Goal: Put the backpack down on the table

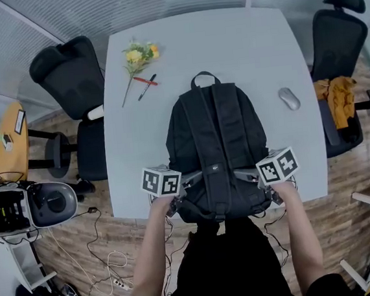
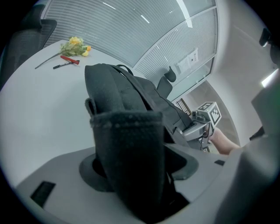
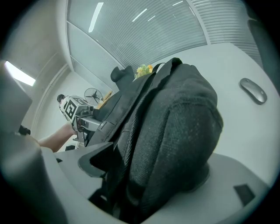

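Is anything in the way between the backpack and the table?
Nothing visible. The black fabric backpack already lies flat on the white table. The yellow flowers, red pen and grey computer mouse lie apart from it.

Your left gripper point(image 2: 136, 171) has its jaws wide either side of a corner of the black backpack point(image 2: 124, 98) on the white table point(image 2: 39, 109), with yellow flowers point(image 2: 77, 43) at upper left.
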The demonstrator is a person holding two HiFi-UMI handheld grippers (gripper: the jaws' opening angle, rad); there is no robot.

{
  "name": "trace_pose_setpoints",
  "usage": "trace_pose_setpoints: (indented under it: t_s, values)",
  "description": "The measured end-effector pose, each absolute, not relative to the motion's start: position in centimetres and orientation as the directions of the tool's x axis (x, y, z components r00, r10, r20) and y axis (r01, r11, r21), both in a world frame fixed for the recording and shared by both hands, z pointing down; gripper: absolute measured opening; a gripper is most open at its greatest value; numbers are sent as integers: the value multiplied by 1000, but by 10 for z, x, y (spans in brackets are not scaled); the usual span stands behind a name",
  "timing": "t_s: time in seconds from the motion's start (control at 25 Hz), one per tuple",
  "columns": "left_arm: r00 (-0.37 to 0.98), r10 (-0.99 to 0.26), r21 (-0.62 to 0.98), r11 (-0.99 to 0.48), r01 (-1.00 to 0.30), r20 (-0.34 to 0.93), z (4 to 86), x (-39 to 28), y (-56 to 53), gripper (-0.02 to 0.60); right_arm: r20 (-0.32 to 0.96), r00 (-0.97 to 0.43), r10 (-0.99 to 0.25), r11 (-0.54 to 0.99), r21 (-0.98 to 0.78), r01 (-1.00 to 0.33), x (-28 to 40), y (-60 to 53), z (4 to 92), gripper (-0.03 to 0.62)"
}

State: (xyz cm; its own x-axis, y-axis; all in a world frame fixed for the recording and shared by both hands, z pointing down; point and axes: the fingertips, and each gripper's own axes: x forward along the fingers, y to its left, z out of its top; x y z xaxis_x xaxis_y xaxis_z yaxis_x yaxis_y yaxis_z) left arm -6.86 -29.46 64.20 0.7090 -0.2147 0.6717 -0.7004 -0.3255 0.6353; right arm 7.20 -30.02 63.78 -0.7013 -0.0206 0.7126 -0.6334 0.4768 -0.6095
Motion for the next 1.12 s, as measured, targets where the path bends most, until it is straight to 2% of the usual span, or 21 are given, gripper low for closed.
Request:
trace_pose_setpoints:
  t_s: [0.76, 1.12]
  values:
    - [697, -216, 669, -195, -717, 684, 658, -78, -300, 341, 701, -713, 15, 398, -658, -639, 75, -311, 652, 451]
    - [720, -206, 699, -173, -694, 663, 659, -77, -300, 341, 693, -721, 17, 376, -673, -637, 78, -314, 655, 459]
